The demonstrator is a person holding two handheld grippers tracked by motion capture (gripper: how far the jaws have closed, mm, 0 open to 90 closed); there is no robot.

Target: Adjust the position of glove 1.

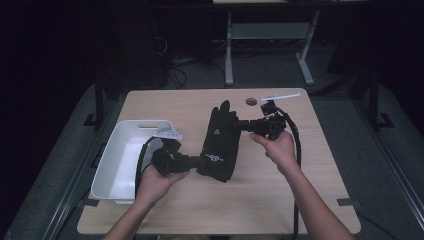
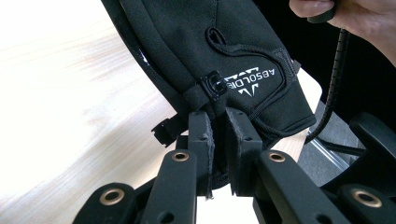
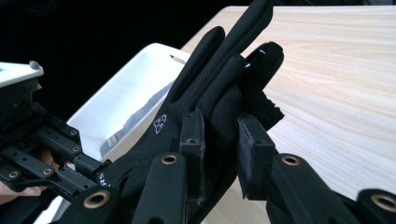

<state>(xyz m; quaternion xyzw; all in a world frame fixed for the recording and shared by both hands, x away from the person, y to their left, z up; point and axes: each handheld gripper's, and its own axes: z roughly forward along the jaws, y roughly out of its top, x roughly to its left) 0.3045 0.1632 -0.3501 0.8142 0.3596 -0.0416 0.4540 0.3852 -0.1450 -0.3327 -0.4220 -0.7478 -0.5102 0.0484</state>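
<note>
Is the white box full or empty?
Empty, as far as it shows: the white box has bare white inside, and the black gloves hang outside between both grippers.

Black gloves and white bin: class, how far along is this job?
Done: the black gloves are gripped at both ends, cuff in the left tool, fingers in the right tool. In hand: both tools carry them above the table. Left: they are not yet in the white bin.

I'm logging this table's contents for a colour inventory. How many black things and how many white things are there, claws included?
Black: 3 - the gloves, left claw, right claw
White: 2 - the bin, flat strip
Total: 5
</note>
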